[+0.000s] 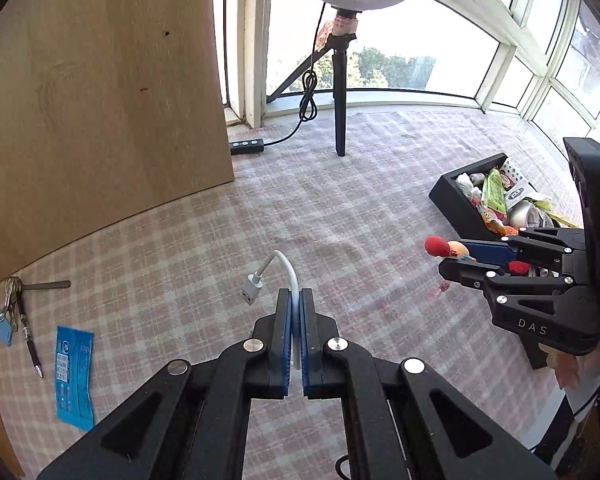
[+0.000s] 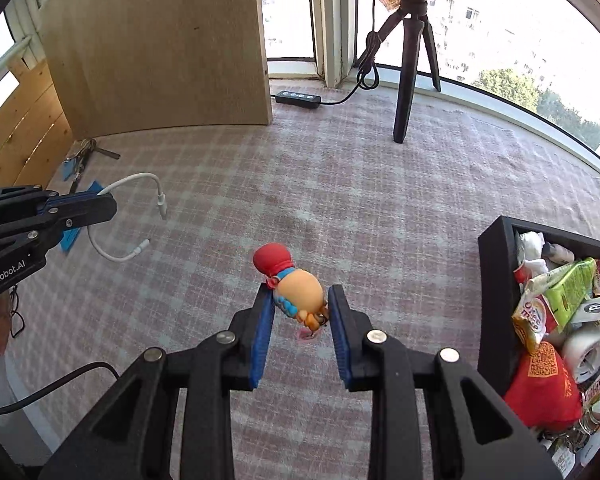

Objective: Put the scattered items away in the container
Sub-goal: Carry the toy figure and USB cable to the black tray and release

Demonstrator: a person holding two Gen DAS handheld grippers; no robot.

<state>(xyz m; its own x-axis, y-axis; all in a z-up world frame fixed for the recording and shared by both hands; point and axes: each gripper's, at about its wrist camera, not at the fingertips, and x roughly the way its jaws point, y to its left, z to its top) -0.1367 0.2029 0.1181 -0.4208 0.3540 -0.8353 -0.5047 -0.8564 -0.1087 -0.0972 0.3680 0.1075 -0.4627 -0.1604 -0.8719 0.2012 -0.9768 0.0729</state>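
While the black container (image 2: 496, 300) sits off at the right edge of the pink checked tablecloth (image 1: 340, 216), already crammed with snack packets, a roll of tape and a red pouch, two of the scattered items hang above the cloth in the claws. A short white cable (image 1: 290, 270) is pinched between the blue pads of the left gripper (image 1: 296, 304), whose jaws are clamped right together on it; one USB plug curls up and out to the left of the fingertips, and from the right wrist camera both free ends can be seen dangling clear of the cloth. A small toy figure (image 2: 296, 288) with a red cap and a peach-coloured body is squeezed between the pads of the right gripper (image 2: 300, 300), its jaws partly closed around the body and the cap poking out past the fingertips. That gripper is near the container's near-left corner, though not over it. Far to the left, close to the wooden board (image 1: 100, 80), a bunch of keys (image 1: 14, 292), a black pen (image 1: 30, 338) and a blue sachet (image 1: 74, 376) lie on the cloth. A ring light's tripod (image 1: 340, 96) stands by the window at the back, with its black cord and inline remote (image 1: 247, 146) beside it.
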